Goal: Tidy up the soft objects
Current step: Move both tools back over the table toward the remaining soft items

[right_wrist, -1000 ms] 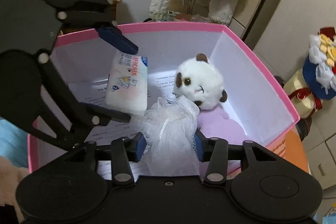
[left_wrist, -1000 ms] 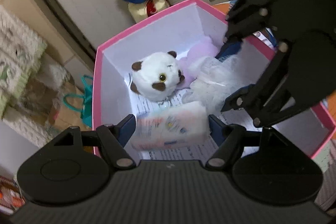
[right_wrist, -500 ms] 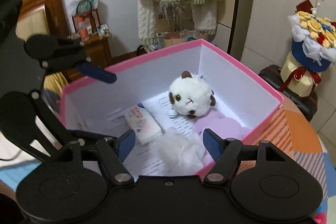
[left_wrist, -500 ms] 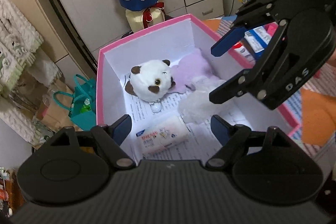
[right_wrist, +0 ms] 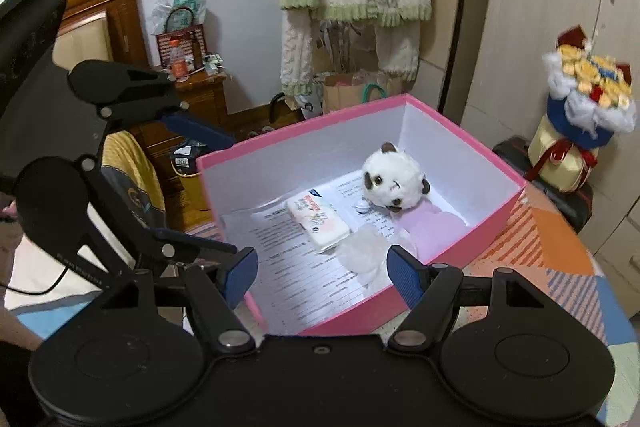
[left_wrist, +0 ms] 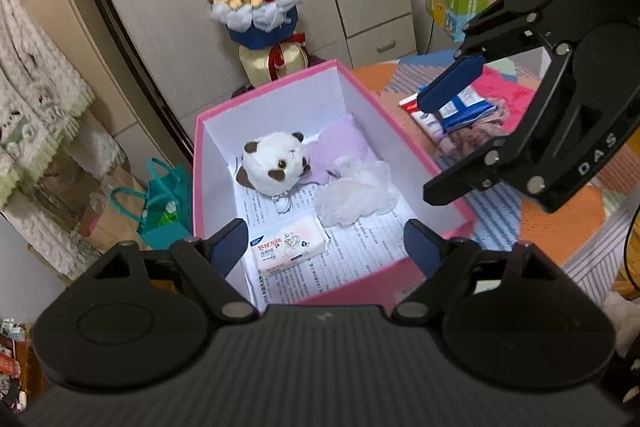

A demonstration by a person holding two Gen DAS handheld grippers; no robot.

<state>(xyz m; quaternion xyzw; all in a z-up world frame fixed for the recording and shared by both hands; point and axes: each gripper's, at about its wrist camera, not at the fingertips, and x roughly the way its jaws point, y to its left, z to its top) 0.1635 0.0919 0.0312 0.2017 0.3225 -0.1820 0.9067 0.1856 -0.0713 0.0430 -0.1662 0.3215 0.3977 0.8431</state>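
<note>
inside the pink box (left_wrist: pixel 208 163), which sits on a patchwork-covered table (left_wrist: pixel 560 227), four soft things lie on printed paper sheets (left_wrist: pixel 360 247). seen from the left gripper's camera: a round white plush toy (left_wrist: pixel 276 163) with brown ears rests at about twelve o'clock from the box's middle, touching a lilac cloth (left_wrist: pixel 344 147) at one o'clock. a white mesh bath puff (left_wrist: pixel 354 193) sits at three o'clock, just beside a wrapped tissue pack (left_wrist: pixel 290 247) at seven o'clock.

the left gripper (left_wrist: pixel 324 247) hangs above the box's near edge, its jaws opening with nothing between them. the right gripper (right_wrist: pixel 322 275) is likewise released and empty, jaws wide over the near rim.

outside the box, at two o'clock on the table, more items wait: a blue and white pouch (left_wrist: pixel 464 109), a tube (left_wrist: pixel 420 111), and a bunched patterned cloth (left_wrist: pixel 476 137).

my guess is all of these are light. the cloth would be limp and would sag, so pinching a thick fold near its middle seems safest. the pouch looks slick and squashy; gripping across its narrow width should hold better than at a flat edge. nothing here looks fragile.
</note>
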